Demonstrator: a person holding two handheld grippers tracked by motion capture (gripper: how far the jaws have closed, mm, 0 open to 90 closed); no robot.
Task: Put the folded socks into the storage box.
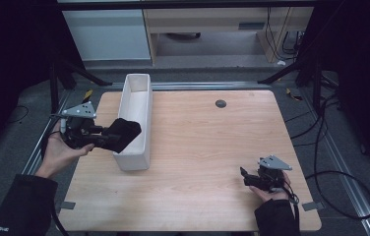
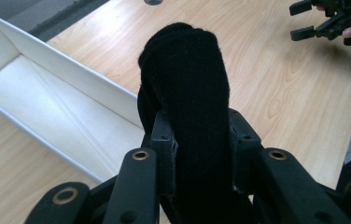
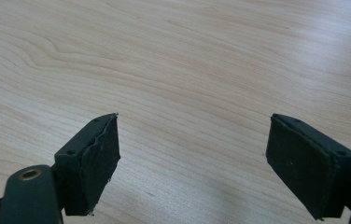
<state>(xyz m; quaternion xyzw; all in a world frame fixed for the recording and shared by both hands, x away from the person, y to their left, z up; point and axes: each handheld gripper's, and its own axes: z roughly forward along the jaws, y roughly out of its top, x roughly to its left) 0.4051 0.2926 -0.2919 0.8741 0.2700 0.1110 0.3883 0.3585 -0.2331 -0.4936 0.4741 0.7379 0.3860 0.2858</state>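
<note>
Jaws of your left gripper point(image 2: 197, 140) are clamped on a black folded cloth point(image 2: 185, 88), which stands up between the 2 pads and bulges out past their tips; in the high view the same left gripper point(image 1: 105, 137) carries the cloth point(image 1: 123, 133) right at the near-left wall of the long white box point(image 1: 143, 147), overlapping its rim and apparently above it rather than resting in it. That is the relation your next move seems to turn on: the box lies just ahead of the cloth, its long axis running away from you toward the table's far edge, and from the left gripper view its open white floor point(image 2: 47, 102) sits just beside and below the bundle. Your left hand point(image 1: 60, 152) is by far the nearer one, so a short carry over the wall and a release looks like all that is needed. Your right gripper point(image 3: 192, 168) stands wide and holds nothing, with bare wooden table point(image 3: 173, 60) between its pads; in the high view it point(image 1: 244, 174) rests near the table's near-right corner, well apart from the box.
</note>
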